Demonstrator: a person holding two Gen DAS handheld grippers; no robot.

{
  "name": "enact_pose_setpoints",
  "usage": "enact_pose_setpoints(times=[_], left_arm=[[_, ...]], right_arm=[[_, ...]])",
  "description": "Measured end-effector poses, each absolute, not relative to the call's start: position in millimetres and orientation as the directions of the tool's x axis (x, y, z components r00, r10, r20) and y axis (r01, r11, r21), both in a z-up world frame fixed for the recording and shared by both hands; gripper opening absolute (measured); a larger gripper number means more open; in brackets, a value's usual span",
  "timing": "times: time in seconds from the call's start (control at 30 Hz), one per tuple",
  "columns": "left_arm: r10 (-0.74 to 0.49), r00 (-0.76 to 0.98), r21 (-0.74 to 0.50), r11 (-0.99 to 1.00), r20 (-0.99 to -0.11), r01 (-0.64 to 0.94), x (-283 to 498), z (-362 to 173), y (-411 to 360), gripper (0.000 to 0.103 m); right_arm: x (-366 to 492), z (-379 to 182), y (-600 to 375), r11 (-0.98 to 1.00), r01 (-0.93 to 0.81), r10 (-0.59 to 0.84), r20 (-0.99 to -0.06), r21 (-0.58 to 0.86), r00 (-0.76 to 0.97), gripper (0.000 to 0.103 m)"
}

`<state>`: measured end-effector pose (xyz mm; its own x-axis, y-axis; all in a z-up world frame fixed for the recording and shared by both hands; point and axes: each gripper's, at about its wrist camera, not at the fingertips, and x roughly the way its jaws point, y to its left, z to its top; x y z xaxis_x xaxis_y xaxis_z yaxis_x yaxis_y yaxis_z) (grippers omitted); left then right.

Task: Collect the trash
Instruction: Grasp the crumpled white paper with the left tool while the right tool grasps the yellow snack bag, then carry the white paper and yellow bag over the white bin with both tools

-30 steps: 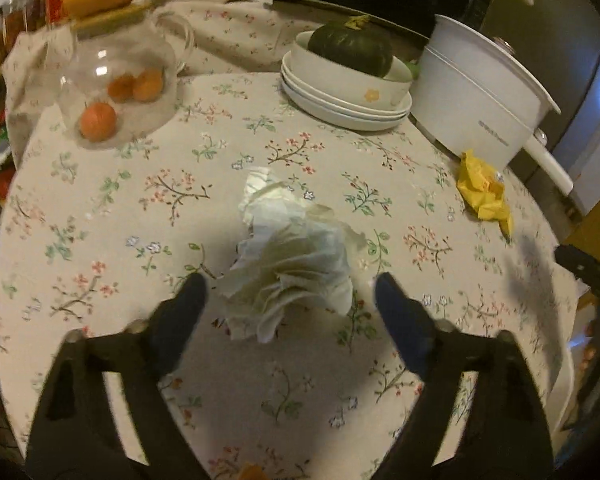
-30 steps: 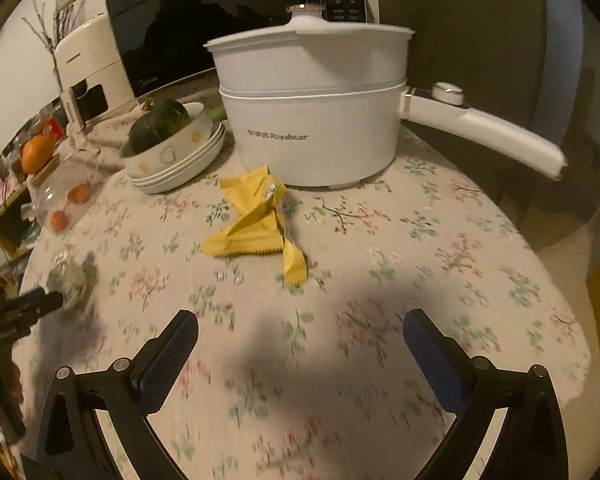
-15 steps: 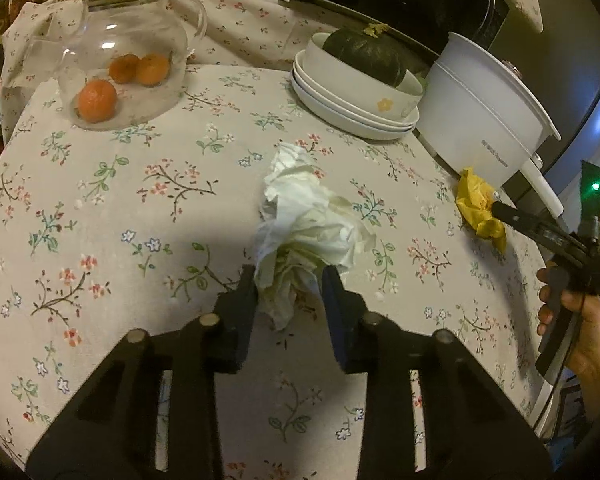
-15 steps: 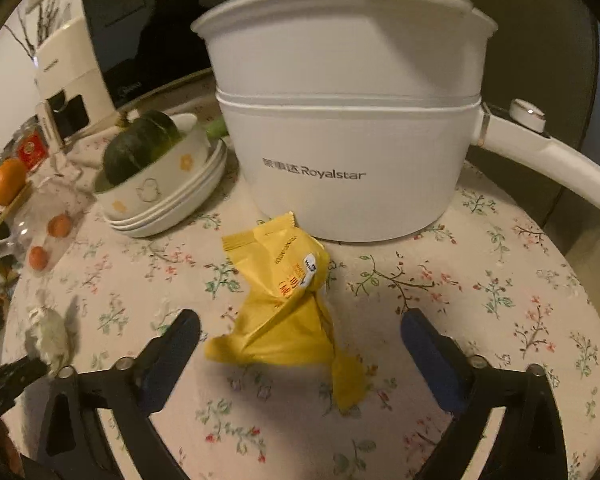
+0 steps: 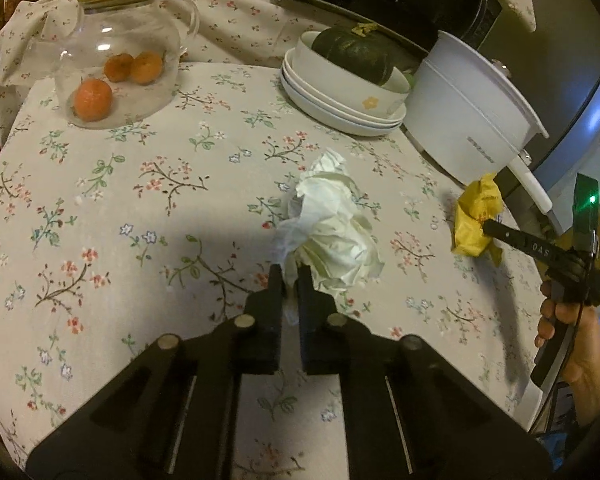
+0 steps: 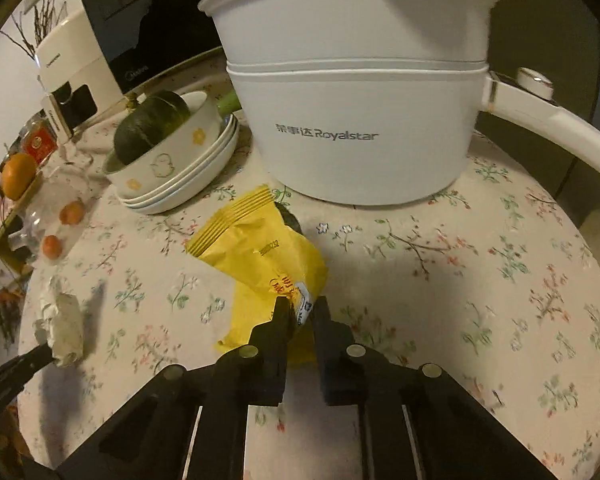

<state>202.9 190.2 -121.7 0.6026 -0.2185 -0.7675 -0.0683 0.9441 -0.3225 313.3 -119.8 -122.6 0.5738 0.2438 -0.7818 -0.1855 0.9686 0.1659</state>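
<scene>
Left hand-held gripper [image 5: 291,273] pinches the near edge of a crumpled white tissue [image 5: 332,232] at the middle of the floral desk [image 5: 140,208]; the jaws are pressed almost together on a thin fold. Right hand-held gripper [image 6: 303,307] is clamped the same way on the near corner of a yellow wrapper [image 6: 260,256], which lies just in front of the white pot [image 6: 356,120] at 12 o'clock.

Both grips look shallow, so the lift is best taken straight up and slowly, jaws kept tight — a sideways jerk could tear the tissue or let the slick wrapper slide out. The wrapper's far end sits near the pot's base; drawing it back toward 6 o'clock should clear it.

Beyond the tissue, at 1 o'clock in the left view, stacked plates [image 5: 340,112] carry a bowl holding a dark green squash [image 5: 352,54]; at 10 o'clock a glass jar [image 5: 116,68] holds oranges.

No bin shows in either view, so where the trash goes cannot be told. Whether either piece is off the cloth is hard to judge. The wrapper's print is too small to read, and a dark shape under its far edge — perhaps shadow — cannot be made out.
</scene>
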Motion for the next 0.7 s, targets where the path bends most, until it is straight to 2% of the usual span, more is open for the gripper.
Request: enact_pose_setpoints(times=[0.7], left_arm=[[-0.292,0.612,-0.283,0.952,-0.735,0.114,139,-66,112,0.007]], right_arm=[[174,-55,-176,0.962,-0.274,0.167,-0.78,-0.005,0.602,0.011]])
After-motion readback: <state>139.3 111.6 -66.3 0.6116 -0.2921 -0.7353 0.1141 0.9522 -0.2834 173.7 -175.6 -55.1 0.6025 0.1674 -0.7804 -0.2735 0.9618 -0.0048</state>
